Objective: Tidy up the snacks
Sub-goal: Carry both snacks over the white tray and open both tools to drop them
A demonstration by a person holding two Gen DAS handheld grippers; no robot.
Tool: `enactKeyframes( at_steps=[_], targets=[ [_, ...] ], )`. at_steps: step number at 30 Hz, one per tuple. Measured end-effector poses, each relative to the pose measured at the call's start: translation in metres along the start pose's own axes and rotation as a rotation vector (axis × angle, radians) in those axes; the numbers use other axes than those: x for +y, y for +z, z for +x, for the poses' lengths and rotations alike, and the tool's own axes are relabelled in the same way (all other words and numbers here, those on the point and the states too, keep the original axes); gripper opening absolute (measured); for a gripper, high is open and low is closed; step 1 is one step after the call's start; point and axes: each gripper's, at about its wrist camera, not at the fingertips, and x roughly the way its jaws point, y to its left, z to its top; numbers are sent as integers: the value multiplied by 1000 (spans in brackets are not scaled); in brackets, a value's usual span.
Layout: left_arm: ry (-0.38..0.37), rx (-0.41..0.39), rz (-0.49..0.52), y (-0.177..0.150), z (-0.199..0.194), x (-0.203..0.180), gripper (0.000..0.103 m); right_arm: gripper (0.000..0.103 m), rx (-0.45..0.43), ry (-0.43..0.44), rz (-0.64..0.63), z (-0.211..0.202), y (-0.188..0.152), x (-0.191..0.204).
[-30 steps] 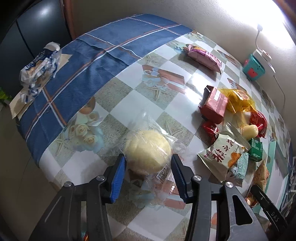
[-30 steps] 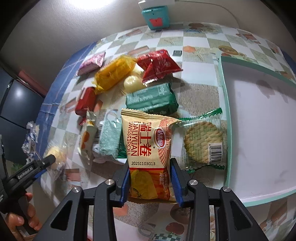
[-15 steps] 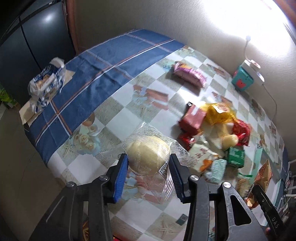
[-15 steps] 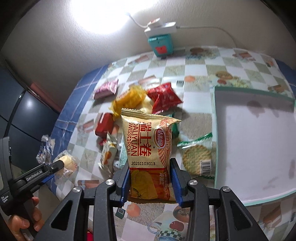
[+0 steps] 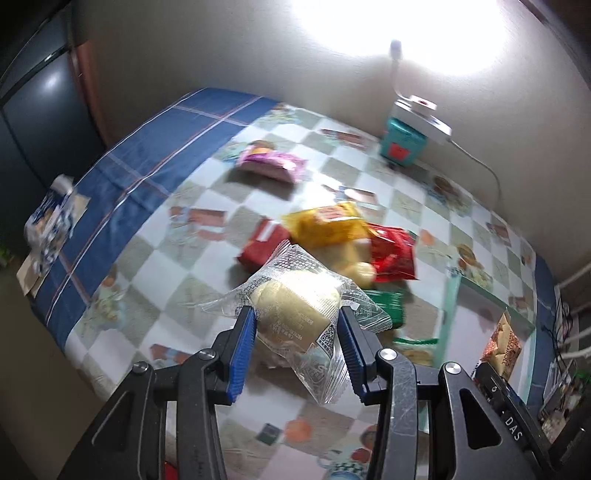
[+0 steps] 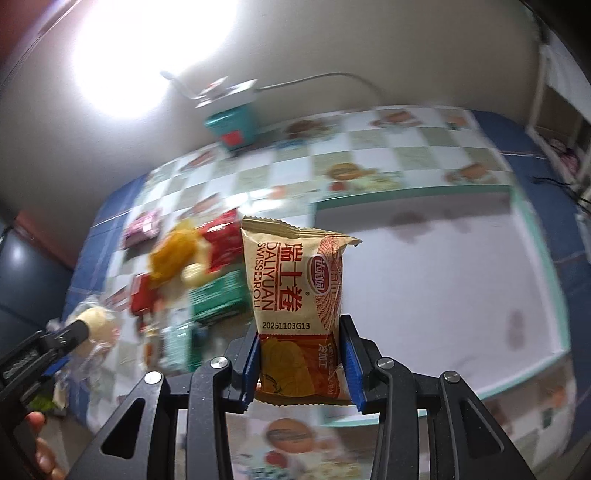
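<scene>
Two grippers, both loaded. Left gripper (image 5: 295, 328) has its blue pads clamped on a clear-wrapped bun (image 5: 295, 306), lifted above the checkered table (image 5: 177, 236). Right gripper (image 6: 301, 354) squeezes the swiss roll packet (image 6: 295, 295), upright, over the tray (image 6: 443, 288) edge. Only the left view shows the pink packet (image 5: 271, 164) clearly; the right view blurs the snack pile (image 6: 192, 266) beside the tray.

I see a plain beige wall (image 5: 229, 55) behind the table (image 5: 192, 236), washed out by a bright glare of lamplight (image 5: 399, 29). The table wears a checked oilcloth with blue plaid borders (image 5: 155, 147). A dark glossy cabinet (image 5: 33, 110) stands at the left, beside a reddish-brown wooden frame (image 5: 86, 92).
</scene>
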Motion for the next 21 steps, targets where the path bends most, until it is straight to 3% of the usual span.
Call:
enactKeyframes(
  at_steps=[21],
  targets=[
    [-173, 60, 301, -32, 25, -177, 47, 41, -8, -282, 350, -6, 9, -170]
  ],
)
